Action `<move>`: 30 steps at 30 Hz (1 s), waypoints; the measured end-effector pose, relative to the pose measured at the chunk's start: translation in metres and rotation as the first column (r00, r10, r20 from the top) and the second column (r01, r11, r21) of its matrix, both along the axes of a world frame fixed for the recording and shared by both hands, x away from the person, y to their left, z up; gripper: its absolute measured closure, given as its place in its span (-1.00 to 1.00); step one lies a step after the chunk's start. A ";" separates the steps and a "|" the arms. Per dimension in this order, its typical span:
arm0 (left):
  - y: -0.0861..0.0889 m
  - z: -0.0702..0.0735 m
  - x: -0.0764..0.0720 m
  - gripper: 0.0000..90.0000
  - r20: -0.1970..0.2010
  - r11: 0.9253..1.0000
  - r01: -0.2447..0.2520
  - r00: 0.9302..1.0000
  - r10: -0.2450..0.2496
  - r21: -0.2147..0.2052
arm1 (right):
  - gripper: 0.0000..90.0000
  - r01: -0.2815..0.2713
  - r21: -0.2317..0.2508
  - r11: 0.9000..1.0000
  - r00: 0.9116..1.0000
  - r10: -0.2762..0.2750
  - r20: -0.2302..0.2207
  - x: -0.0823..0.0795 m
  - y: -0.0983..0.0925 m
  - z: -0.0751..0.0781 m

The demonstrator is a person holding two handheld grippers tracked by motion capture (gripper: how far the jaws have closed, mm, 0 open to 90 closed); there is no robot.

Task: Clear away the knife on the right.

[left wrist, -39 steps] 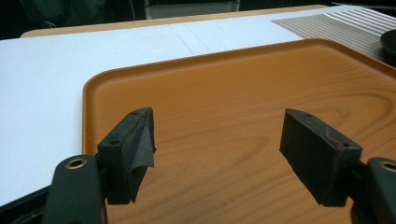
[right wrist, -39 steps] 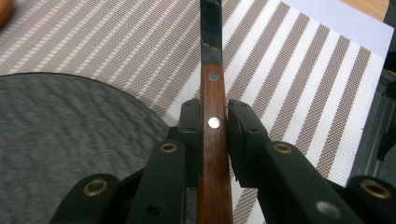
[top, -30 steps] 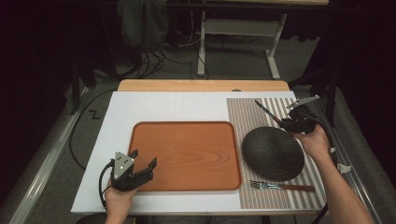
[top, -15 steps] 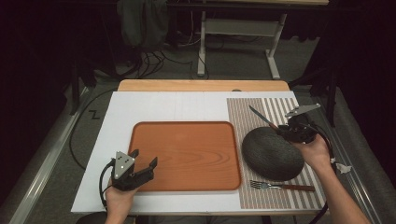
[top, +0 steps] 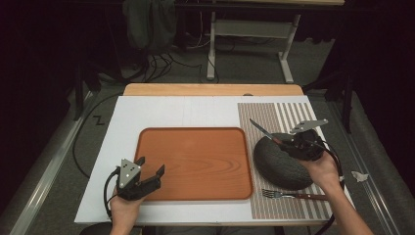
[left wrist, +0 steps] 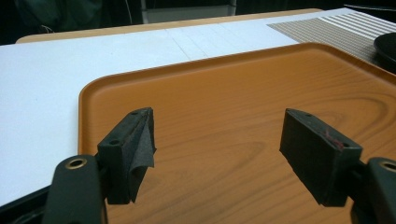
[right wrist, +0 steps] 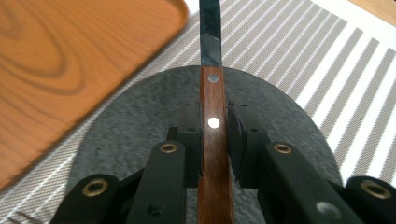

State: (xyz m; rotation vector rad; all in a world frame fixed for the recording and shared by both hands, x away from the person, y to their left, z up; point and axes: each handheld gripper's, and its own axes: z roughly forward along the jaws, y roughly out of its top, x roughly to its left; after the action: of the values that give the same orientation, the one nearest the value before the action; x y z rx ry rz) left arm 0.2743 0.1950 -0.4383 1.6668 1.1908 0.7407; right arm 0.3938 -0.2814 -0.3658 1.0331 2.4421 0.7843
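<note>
Right gripper (top: pixel 292 143) is clamped on the wooden-handled knife (right wrist: pixel 212 116), held above the dark plate (top: pixel 279 164), right of frame centre. Left gripper (left wrist: pixel 217 149) is held wide open, empty, over the tray (left wrist: pixel 224 88) at lower left.

The tray (top: pixel 195 166) lies bare and open; plate (top: pixel 279 164) and fork (top: pixel 293 195) crowd the striped mat (top: pixel 288 120).

Words: none to read on the tray (top: pixel 195 166).
Numbers: none to read on the striped mat (top: pixel 288 117).
Brand marks: none to read on the knife (right wrist: pixel 214 140).
</note>
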 end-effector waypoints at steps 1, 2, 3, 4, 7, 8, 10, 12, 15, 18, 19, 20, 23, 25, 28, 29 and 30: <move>0.000 0.000 0.000 -0.41 0.000 1.000 0.000 1.000 0.000 0.000 | 0.74 -0.003 0.005 1.000 1.000 0.003 0.000 -0.002 0.001 0.000; 0.000 0.000 0.000 -0.41 0.000 1.000 0.001 1.000 -0.001 0.000 | 0.74 -0.005 0.007 1.000 1.000 0.005 0.000 -0.004 0.003 -0.001; 0.000 0.000 0.000 -0.41 0.001 1.000 0.001 1.000 -0.001 0.000 | 0.74 -0.009 0.011 1.000 1.000 0.009 0.000 -0.005 0.005 -0.001; 0.000 0.000 0.000 -0.41 0.001 1.000 0.001 1.000 -0.001 0.001 | 0.74 -0.011 0.013 1.000 1.000 0.011 -0.002 -0.007 0.006 -0.002; 0.000 0.000 0.000 -0.41 0.001 1.000 0.001 1.000 -0.001 0.001 | 0.74 -0.026 0.015 1.000 1.000 0.026 -0.005 -0.011 0.011 -0.004; 0.000 0.000 0.000 -0.41 0.001 1.000 0.001 1.000 -0.001 0.001 | 0.74 -0.027 0.017 0.999 1.000 0.027 -0.005 -0.012 0.013 -0.004; 0.000 0.000 0.000 -0.41 0.001 1.000 0.002 1.000 -0.002 0.002 | 0.74 -0.033 0.018 0.999 0.999 0.033 -0.004 -0.015 0.016 -0.005; 0.000 0.000 0.000 -0.41 0.001 1.000 0.003 1.000 -0.003 0.002 | 0.74 -0.038 0.007 0.999 0.999 0.038 0.001 -0.017 0.020 -0.006; 0.000 0.000 -0.001 -0.41 0.001 1.000 0.003 1.000 -0.003 0.003 | 0.74 -0.047 0.001 0.999 0.999 0.047 0.000 -0.019 0.024 -0.006; 0.000 0.000 -0.001 -0.41 0.001 1.000 0.005 1.000 -0.005 0.004 | 0.74 -0.060 0.009 0.998 0.998 0.060 -0.004 -0.023 0.031 -0.008; 0.000 0.000 -0.001 -0.41 0.002 1.000 0.005 1.000 -0.005 0.004 | 0.74 -0.061 0.009 0.998 0.998 0.061 -0.005 -0.023 0.033 -0.008; 0.000 0.000 -0.001 -0.41 0.002 1.000 0.005 1.000 -0.005 0.004 | 0.74 -0.064 0.007 0.998 0.998 0.065 -0.007 -0.024 0.034 -0.009; 0.000 0.000 -0.001 -0.41 0.002 1.000 0.005 1.000 -0.005 0.005 | 0.74 -0.073 0.011 0.997 0.997 0.073 -0.014 -0.025 0.040 -0.010; 0.000 0.000 -0.001 -0.41 0.002 1.000 0.006 1.000 -0.006 0.005 | 0.74 -0.080 0.012 0.997 0.997 0.080 -0.018 -0.027 0.043 -0.011; 0.000 0.001 -0.001 -0.41 0.002 1.000 0.007 1.000 -0.007 0.006 | 0.74 -0.084 0.006 0.996 0.996 0.085 -0.021 -0.028 0.048 -0.013; 0.000 0.001 -0.001 -0.41 0.003 1.000 0.007 1.000 -0.007 0.007 | 0.74 -0.091 0.008 0.996 0.995 0.091 -0.027 -0.028 0.052 -0.015; 0.000 0.001 -0.001 -0.41 0.003 1.000 0.007 1.000 -0.007 0.007 | 0.74 -0.093 0.007 0.996 0.995 0.093 -0.030 -0.029 0.054 -0.016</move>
State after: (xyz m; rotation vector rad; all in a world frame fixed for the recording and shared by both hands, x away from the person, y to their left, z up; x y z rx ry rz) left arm 0.2732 0.1946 -0.4378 1.6742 1.1812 0.7429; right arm 0.3653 -0.2279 -0.3816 0.9457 2.5302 0.8114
